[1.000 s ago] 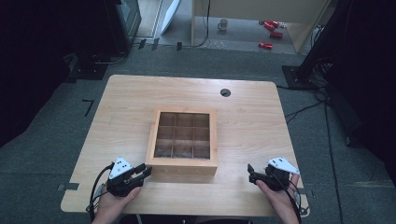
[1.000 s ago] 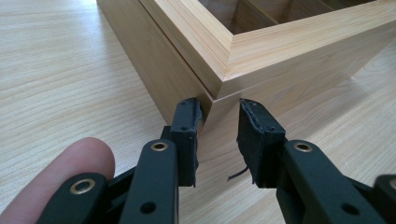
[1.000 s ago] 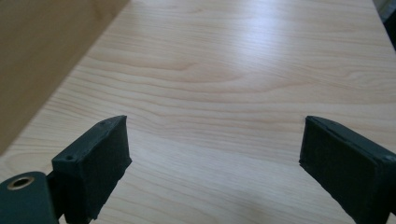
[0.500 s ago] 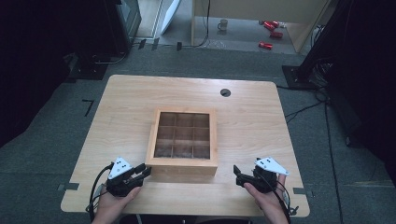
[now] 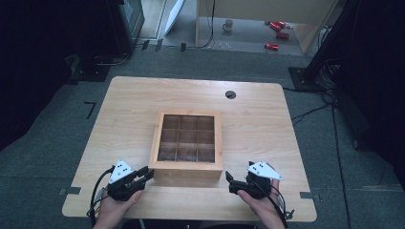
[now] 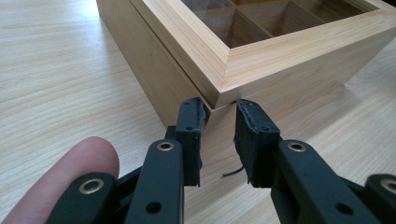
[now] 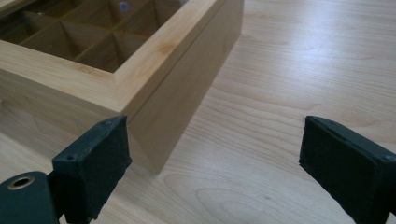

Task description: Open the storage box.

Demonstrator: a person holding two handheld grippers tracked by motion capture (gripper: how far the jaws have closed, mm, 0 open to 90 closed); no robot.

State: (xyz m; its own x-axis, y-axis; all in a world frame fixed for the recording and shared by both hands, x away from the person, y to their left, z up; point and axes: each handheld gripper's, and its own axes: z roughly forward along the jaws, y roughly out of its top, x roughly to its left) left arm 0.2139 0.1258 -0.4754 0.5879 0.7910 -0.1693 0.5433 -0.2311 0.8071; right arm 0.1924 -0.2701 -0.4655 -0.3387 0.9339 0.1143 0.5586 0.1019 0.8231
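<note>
A square wooden box (image 5: 186,168) with a glass lid over a grid of compartments sits mid-table. My left gripper (image 5: 148,173) is at its near left corner. In the left gripper view its jaws (image 6: 219,109) stand a narrow gap apart, tips level with the lid seam at the box corner (image 6: 224,93), and nothing lies between them. My right gripper (image 5: 228,179) lies just off the near right corner. In the right gripper view it (image 7: 212,140) is wide open, with the box (image 7: 177,79) ahead and to the left and bare table between the pads.
The light wooden table (image 5: 258,124) has a round cable hole (image 5: 230,94) near its far edge. Beyond it, on the floor, lie red cans (image 5: 274,36), a mug (image 5: 228,24) and cables. Dark stands flank both sides of the table.
My right gripper has slid left along the near edge toward the box's right corner. The left gripper and the box have stayed put.
</note>
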